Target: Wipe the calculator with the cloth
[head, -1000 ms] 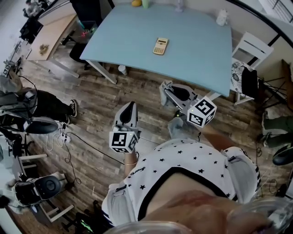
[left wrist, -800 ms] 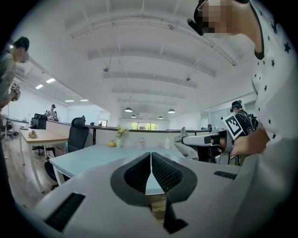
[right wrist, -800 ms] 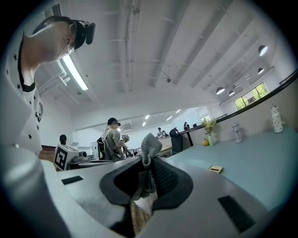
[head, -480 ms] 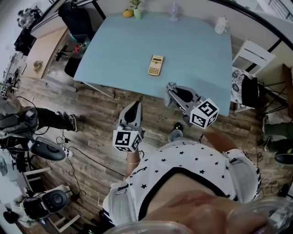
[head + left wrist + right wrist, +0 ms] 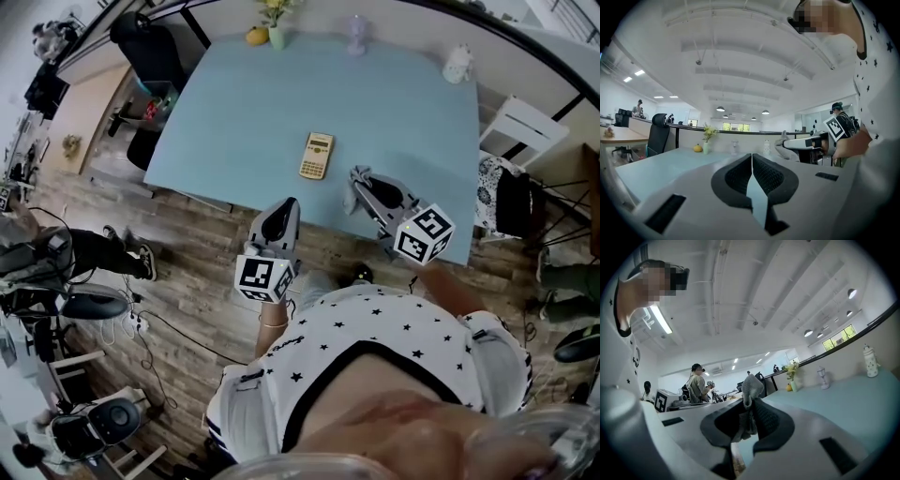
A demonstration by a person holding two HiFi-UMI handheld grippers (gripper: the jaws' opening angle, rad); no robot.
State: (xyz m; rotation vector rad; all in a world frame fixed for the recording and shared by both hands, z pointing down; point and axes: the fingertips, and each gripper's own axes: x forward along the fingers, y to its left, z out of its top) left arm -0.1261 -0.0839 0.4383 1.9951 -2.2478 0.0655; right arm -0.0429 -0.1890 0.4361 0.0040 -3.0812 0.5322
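Right claw (image 5: 751, 401) is pinching a grey cloth (image 5: 751, 386): the right gripper view shows the fabric caught between the two pads, with a bunched end standing above the tips and a fold hanging below. Left claw (image 5: 752, 159) is pressed together and holds nothing. The left gripper view shows its pads meeting along a thin seam, with only the pale blue surface (image 5: 403, 103) beyond.

Task item: the calculator (image 5: 317, 155) lies flat and face up on the surface, near the centre of the head view and just above both claws. Nothing touches it. A vase of flowers (image 5: 272, 28), a clear glass (image 5: 355, 33) and a white bottle (image 5: 457, 64) stand along the far edge at the top of the frame, well apart from it.

Tools: in the head view the right claw sits to the right of and slightly below the calculator, over the surface, with the cloth near the device but not touching it. The left claw sits below the calculator at the near edge of the surface, its body over the wooden floor (image 5: 187, 244).

Assessment: the step in hand appears to be the approach. The cloth is secured and wiping has not yet begun. The next move calls for carrying the cloth up and to the left onto the calculator's face, then lowering it until the fabric bears lightly. The device looks loose and light and may slide under the stroke; the idle left claw could steady one end
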